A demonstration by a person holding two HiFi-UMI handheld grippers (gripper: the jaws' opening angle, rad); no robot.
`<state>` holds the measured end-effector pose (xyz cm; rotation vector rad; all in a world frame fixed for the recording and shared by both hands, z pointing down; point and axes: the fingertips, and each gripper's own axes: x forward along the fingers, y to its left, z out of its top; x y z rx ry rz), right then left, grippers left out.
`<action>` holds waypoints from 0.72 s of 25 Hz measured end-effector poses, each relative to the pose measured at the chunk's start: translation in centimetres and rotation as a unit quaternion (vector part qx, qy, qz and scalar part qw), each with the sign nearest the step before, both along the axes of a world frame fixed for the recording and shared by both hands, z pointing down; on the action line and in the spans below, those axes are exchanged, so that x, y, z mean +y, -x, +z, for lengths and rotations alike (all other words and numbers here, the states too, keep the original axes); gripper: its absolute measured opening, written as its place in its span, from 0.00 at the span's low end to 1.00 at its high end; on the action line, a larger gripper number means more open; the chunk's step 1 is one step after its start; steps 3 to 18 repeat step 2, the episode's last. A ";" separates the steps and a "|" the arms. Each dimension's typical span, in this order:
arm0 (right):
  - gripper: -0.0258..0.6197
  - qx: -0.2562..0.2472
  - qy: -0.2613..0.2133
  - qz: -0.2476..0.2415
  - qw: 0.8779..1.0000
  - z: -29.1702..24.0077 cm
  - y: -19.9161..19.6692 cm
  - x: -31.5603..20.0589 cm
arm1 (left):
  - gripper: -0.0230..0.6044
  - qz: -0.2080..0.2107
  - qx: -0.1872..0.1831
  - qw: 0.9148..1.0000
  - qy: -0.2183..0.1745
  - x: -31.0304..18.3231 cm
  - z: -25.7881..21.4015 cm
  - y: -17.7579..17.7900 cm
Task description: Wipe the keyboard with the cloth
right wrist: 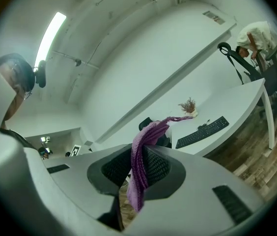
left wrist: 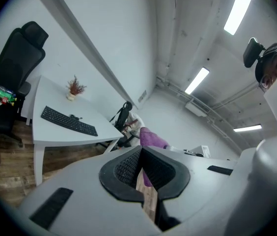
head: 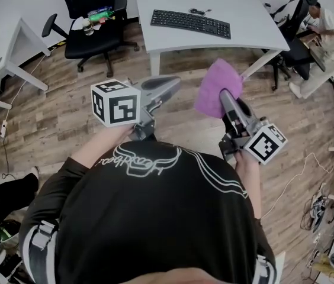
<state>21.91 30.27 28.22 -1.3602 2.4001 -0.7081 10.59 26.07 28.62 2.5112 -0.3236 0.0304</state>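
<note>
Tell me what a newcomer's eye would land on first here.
The purple cloth stands out, pinched in the right gripper and held up over the wooden floor. Beside it, the left gripper is shut on nothing. Ahead, the black keyboard lies on the white desk, well away from the cloth.
</note>
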 end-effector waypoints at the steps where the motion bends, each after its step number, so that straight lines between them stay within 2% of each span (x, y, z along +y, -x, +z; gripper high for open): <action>1: 0.12 0.001 0.001 -0.001 1.000 0.1 0.1 0.1 | 0.05 -0.001 0.000 1.000 0.000 0.1 0.0 0.1; 18: 0.12 0.002 0.003 -0.001 1.000 0.1 0.2 0.2 | 0.05 -0.001 -0.001 1.000 0.000 0.2 0.0 0.2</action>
